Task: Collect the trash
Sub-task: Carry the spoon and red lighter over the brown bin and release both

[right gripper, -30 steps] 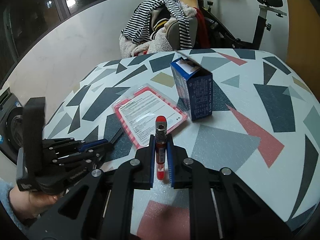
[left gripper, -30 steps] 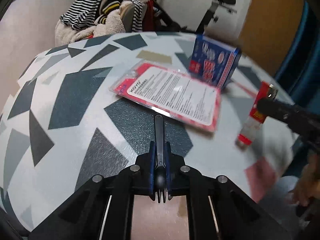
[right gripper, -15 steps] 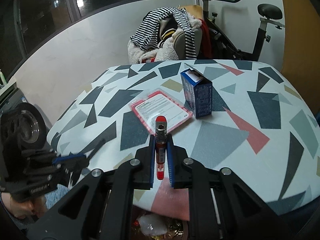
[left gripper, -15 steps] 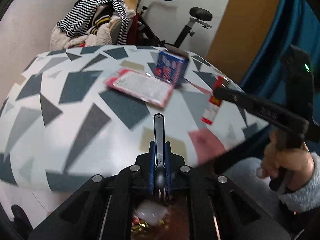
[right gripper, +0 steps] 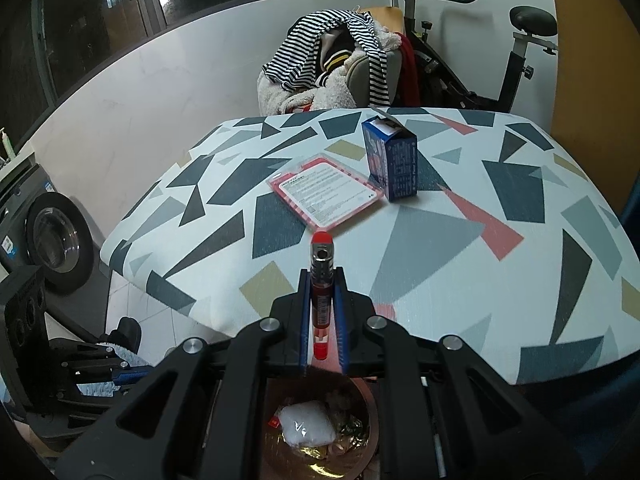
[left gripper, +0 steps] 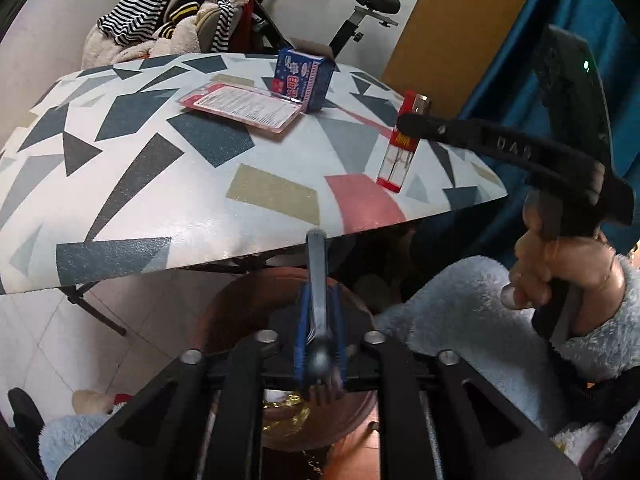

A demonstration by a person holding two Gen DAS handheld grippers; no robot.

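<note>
My left gripper [left gripper: 318, 320] is shut on a black plastic fork [left gripper: 317, 264], held below the table edge over a brown trash bin [left gripper: 224, 312]. My right gripper [right gripper: 323, 304] is shut on a red lighter [right gripper: 321, 280], held upright over the table's front edge; the lighter also shows in the left wrist view [left gripper: 402, 148]. The bin [right gripper: 368, 412] lies below the right gripper, with a white wad and gold wrappers inside. A pink-edged flat packet [right gripper: 326, 190] and an open blue carton [right gripper: 392, 164] sit on the patterned table [right gripper: 440, 240].
A chair piled with striped clothes [right gripper: 336, 60] and an exercise bike [right gripper: 500, 56] stand behind the table. A washing machine [right gripper: 44, 232] is at the left. A blue curtain [left gripper: 560, 32] hangs at the right.
Both grippers have pulled back from the table with their items. The left one has dropped below the table edge, and the bin has come into view under both.
</note>
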